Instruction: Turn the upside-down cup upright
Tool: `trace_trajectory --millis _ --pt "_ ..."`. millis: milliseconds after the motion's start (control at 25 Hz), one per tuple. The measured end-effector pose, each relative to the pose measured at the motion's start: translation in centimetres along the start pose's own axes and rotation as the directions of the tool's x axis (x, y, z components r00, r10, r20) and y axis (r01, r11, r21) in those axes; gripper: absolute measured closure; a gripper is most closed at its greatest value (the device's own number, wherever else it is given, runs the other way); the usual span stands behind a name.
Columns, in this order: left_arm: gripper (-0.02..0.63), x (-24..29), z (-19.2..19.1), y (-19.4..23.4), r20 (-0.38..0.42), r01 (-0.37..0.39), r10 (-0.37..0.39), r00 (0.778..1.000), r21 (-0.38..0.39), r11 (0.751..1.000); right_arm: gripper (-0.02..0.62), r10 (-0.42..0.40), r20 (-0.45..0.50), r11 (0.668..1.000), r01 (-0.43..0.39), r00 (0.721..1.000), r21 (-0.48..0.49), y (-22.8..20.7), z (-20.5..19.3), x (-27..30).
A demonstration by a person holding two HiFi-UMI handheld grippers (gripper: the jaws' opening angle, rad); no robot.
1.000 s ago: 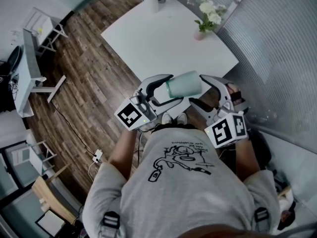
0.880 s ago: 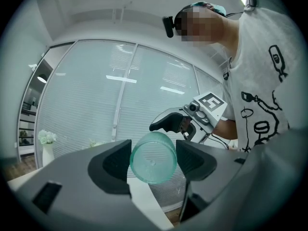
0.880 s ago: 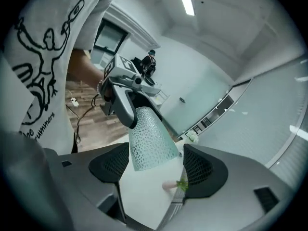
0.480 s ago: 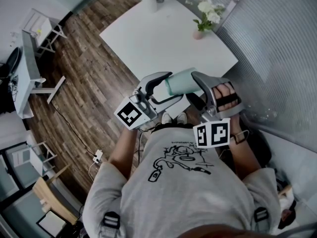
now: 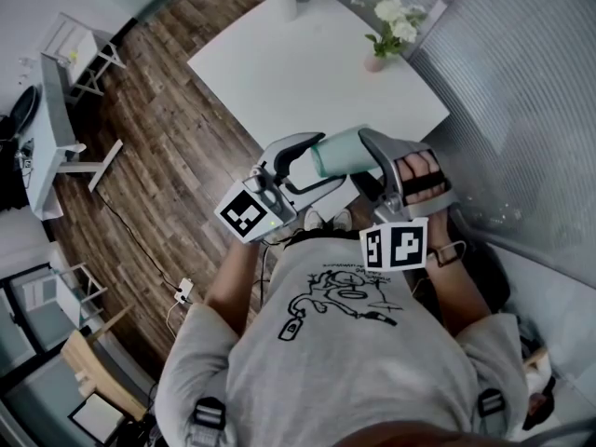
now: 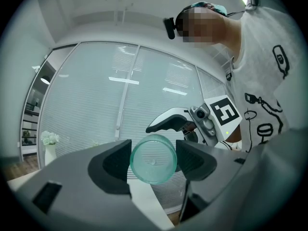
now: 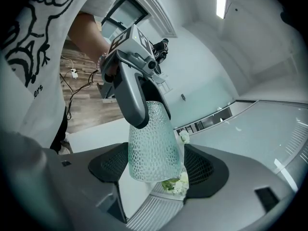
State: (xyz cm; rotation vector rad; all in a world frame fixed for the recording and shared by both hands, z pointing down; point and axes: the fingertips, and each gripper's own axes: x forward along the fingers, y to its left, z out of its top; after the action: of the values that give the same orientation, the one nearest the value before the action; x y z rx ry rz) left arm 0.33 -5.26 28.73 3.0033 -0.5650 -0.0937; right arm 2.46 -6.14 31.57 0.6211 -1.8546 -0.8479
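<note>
— Why does the white counter (image 5: 279,73) carry only a white vase (image 5: 285,6) and a small pot of flowers (image 5: 375,64) along its far side?

— Because the work is going on off it. The person stands just short of its near corner, over the wooden floor (image 5: 158,147), with both tools raised before the chest. The cup (image 5: 343,154) hangs in the air between them and rests on no surface.

— What is the left gripper (image 6: 154,160) doing?

— It is clamped on the cup. Both dark pads (image 6: 115,162) press the sides of the narrow, closed end, whose round base faces that gripper's camera. Gripping that end leaves the wide rim end free.

— Free for the right gripper (image 7: 156,165)?

— So it seems. Its jaws stand apart around the rim end. One pad sits at the cup's wall and a sliver of light shows beside the other, so it is probably not squeezing yet.

— Where does that leave the cup?

— It lies roughly on its side, neither mouth-down nor upright, so the turn looks about half done. A handover looks like the point of this. A second grip would let the rim be swung upward before the cup goes down on the counter.
</note>
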Motion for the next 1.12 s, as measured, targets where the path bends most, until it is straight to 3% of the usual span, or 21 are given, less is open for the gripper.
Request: trace_trajectory --millis 200,680,1120 --pt "0.316 0.17 -0.19 0.20 0.006 -0.010 0.010 1.000 -0.009 1.000 0.250 0.001 -0.032 1.000 -0.002 0.999 -0.008 0.22 -0.34 0.41" --pt "0.316 0.01 -0.17 0.09 0.009 -0.006 0.007 1.000 -0.011 1.000 0.253 0.016 -0.011 0.999 -0.016 1.000 0.040 0.48 -0.24 0.37" --pt "0.318 0.19 0.78 -0.31 0.036 0.007 -0.006 0.999 -0.005 1.000 0.253 0.030 0.070 0.977 -0.044 0.997 0.208 0.57 -0.25 0.11"
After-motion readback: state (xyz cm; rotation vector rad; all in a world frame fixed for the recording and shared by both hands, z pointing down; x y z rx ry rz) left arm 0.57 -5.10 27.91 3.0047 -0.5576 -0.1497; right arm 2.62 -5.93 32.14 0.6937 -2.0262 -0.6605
